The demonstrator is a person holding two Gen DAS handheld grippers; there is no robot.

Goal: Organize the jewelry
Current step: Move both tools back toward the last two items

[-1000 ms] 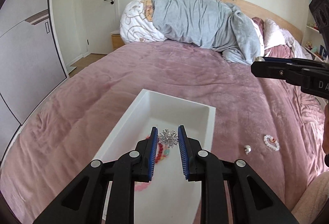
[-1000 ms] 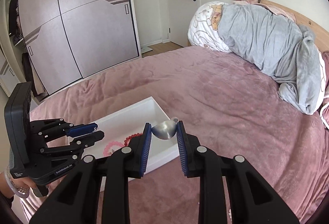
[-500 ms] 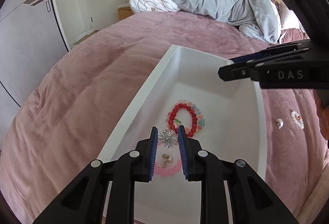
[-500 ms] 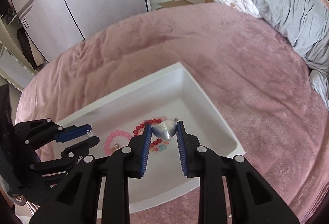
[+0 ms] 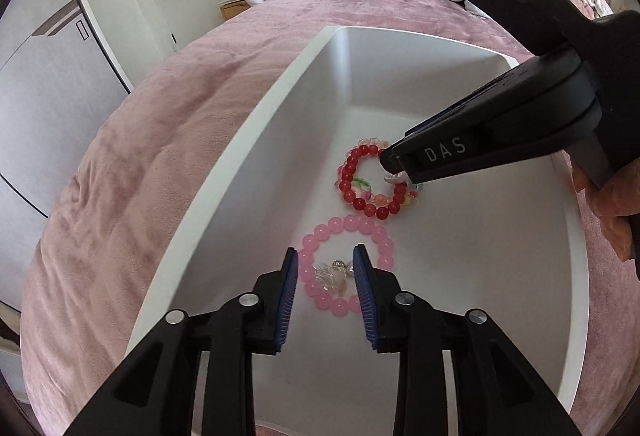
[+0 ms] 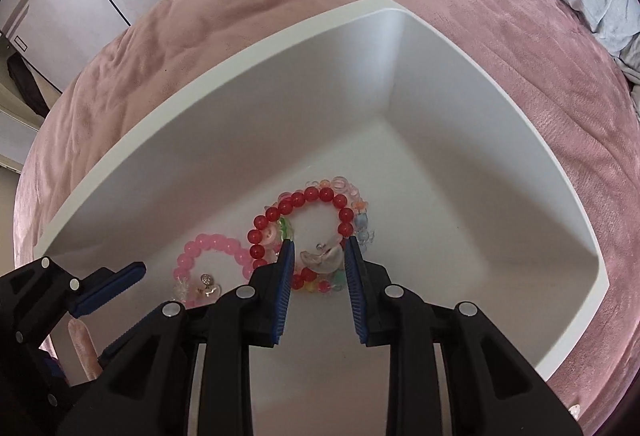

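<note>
Both pieces are being let go into the white tray on the pink bedspread. The left gripper is opening over a sparkly brooch lying inside the pink bracelet, pads clear of it. The right gripper is opening too, its silver piece resting within the red bracelet; next, I judge, both lift straight out without snagging beads.

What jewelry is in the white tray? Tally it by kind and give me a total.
Bead bracelets: 3 (red bracelet, pink bracelet, pastel bracelet)
Small loose pieces: 3 (snowflake pin, pearl charm, silver shell)
Total: 6
</note>
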